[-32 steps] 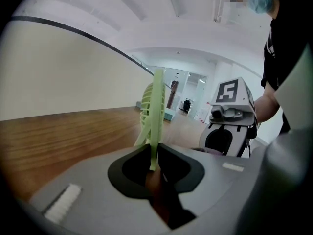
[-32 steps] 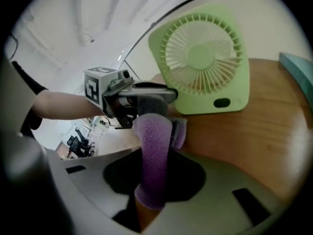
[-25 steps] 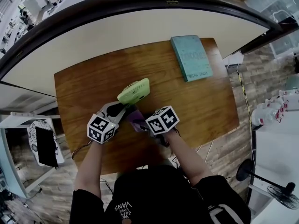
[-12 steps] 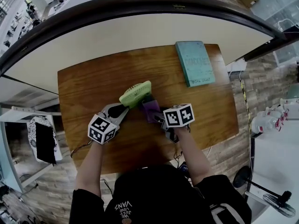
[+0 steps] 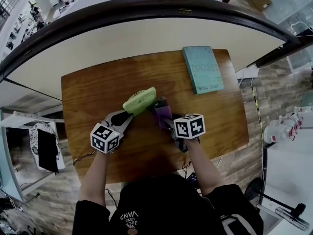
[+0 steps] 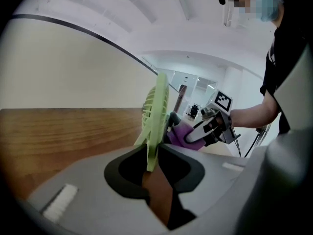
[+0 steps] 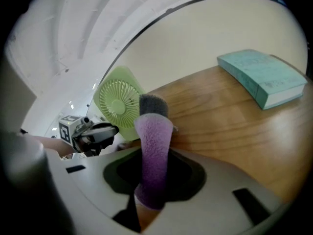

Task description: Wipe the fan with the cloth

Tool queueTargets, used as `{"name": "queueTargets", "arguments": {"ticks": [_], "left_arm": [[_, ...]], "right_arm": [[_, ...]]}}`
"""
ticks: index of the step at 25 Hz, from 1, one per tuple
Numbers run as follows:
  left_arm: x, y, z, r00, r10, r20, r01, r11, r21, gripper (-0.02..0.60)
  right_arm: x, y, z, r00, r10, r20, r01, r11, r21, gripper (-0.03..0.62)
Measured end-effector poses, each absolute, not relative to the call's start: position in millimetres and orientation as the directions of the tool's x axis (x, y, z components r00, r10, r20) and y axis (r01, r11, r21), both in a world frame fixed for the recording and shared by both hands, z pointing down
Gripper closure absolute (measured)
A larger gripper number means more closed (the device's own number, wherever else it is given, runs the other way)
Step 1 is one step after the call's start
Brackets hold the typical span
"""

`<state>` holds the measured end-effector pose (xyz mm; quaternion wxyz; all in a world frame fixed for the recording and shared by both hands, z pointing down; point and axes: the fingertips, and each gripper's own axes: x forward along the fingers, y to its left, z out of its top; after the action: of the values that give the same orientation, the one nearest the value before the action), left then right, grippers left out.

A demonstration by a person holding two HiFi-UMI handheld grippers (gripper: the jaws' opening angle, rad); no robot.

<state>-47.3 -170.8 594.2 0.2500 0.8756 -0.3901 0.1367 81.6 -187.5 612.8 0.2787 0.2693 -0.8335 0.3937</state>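
Your left gripper (image 5: 123, 119) is closed narrowly on the lower edge of the light-green, round-grilled plastic fan (image 5: 140, 101), holding it tilted with the brown wooden table (image 5: 88, 97) beneath it. Your right gripper (image 5: 168, 124), just right of the fan, pinches the fuzzy purple cloth (image 5: 162, 112), whose tip reaches the fan's right side.

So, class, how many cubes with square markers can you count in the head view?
2. The left cube sits below-left of the green fan; the right cube sits lower right of the purple cloth. None look hidden.
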Motion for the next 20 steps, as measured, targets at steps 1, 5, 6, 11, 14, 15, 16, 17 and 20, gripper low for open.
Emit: {"name": "queueTargets", "arguments": {"ticks": [1,5,6,11,14,15,16,17,20], "left_arm": [[-48.7,-170.4,591.4,0.652,-0.626,0.428,-0.758,-0.556,0.342,0.52],[-56.0,-164.7,582.6,0.61,-0.673,0.418,-0.791,-0.486,0.372,0.514],[-59.0,-162.0,579.8,0.593,-0.691,0.414,-0.803,-0.463,0.376,0.514],[-70.8,-143.1,558.9,0.481,-0.788,0.383,-0.86,-0.339,0.382,0.514],[-72.4,-131.0,539.0,0.414,-0.838,0.355,-0.885,-0.279,0.372,0.514],[-72.4,-127.2,531.8,0.393,-0.854,0.342,-0.891,-0.261,0.372,0.514],[-72.1,-123.6,524.7,0.374,-0.867,0.329,-0.895,-0.245,0.372,0.514],[-71.4,-120.2,517.8,0.358,-0.878,0.316,-0.899,-0.233,0.37,0.515],[-65.6,-109.5,499.2,0.343,-0.894,0.289,-0.905,-0.231,0.357,0.515]], "right_arm": [[82.0,-186.6,608.7,-0.701,-0.241,0.672,-0.664,0.564,-0.491,0.491],[85.7,-179.9,589.3,-0.719,-0.285,0.634,-0.642,0.623,-0.447,0.491],[86.2,-177.5,584.3,-0.725,-0.294,0.623,-0.636,0.633,-0.442,0.491],[90.5,-163.5,557.7,-0.762,-0.332,0.556,-0.601,0.68,-0.419,0.491],[94.8,-152.3,541.2,-0.784,-0.349,0.514,-0.582,0.701,-0.412,0.491],[96.7,-148.5,536.4,-0.788,-0.352,0.505,-0.577,0.708,-0.407,0.491],[98.8,-145.0,531.8,-0.791,-0.355,0.498,-0.573,0.714,-0.402,0.491],[100.7,-142.1,527.1,-0.794,-0.36,0.491,-0.571,0.72,-0.396,0.491],[105.6,-133.4,511.9,-0.802,-0.376,0.464,-0.565,0.73,-0.385,0.491]]}}
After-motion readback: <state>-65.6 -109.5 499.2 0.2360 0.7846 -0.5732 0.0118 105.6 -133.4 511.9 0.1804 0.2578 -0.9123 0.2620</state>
